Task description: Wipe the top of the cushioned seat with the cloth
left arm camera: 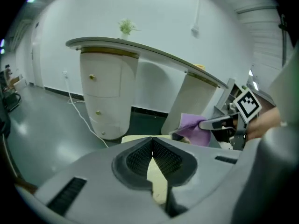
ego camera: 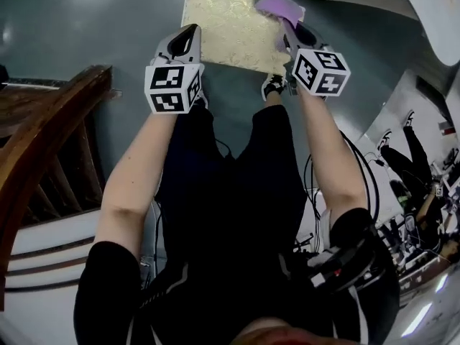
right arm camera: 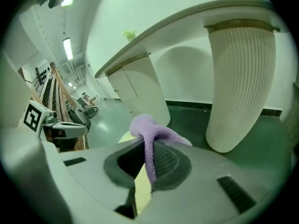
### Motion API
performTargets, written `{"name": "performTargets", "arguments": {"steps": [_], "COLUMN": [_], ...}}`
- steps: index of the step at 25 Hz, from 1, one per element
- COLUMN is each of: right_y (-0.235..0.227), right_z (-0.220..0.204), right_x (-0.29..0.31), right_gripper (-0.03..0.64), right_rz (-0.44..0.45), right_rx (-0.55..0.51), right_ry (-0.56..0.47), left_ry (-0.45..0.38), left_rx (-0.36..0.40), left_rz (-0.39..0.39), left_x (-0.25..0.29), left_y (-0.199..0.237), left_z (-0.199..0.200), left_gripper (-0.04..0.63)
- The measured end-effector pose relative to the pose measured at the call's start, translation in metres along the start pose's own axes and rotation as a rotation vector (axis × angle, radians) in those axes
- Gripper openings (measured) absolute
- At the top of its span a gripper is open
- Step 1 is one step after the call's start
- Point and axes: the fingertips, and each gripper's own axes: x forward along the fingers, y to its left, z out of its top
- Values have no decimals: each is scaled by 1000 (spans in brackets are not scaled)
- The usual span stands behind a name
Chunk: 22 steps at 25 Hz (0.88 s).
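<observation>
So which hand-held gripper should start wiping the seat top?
Right: the right hand-held gripper clamps the purple cloth at the cushioned seat corner; the left hand-held gripper is shut, holding nothing.

Fluffy purple cloth [right arm camera: 154, 136], glossy floor [ego camera: 108, 27]

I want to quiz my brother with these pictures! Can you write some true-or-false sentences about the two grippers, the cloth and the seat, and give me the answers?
1. The right gripper is pinching the cloth. True.
2. The cloth is green. False: it is purple.
3. The left gripper is wide open. False: its jaws are together, with nothing between them.
4. The cushioned seat has a pale gold patterned top. True.
</observation>
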Motion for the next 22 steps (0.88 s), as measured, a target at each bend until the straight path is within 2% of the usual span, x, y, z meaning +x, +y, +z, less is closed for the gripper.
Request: {"name": "performTargets", "arguments": {"steps": [2, 7, 11, 16, 22], "right_y": [38, 130, 176, 205, 197], "right_z": [0, 7, 2, -21, -62], "right_x": [9, 60, 98, 151, 191], "right_gripper": [25, 25, 25, 25, 23], "right_rz": [-2, 44, 97, 118, 61], "right_rx": [5, 11, -26, -98, -125], "right_ry": [-17, -41, -17, 76, 220], "left_ry": [-9, -18, -30, -33, -18], "left_rx": [-54, -10, -53, -81, -111], "left_rz": [14, -35, -41, 2, 26], "left_x": [-18, -53, -71, -79, -87], "left_y": [22, 50, 55, 77, 96], "left_z": [0, -3, -9, -22, -45], "left_gripper": [5, 5, 5, 5, 5]}}
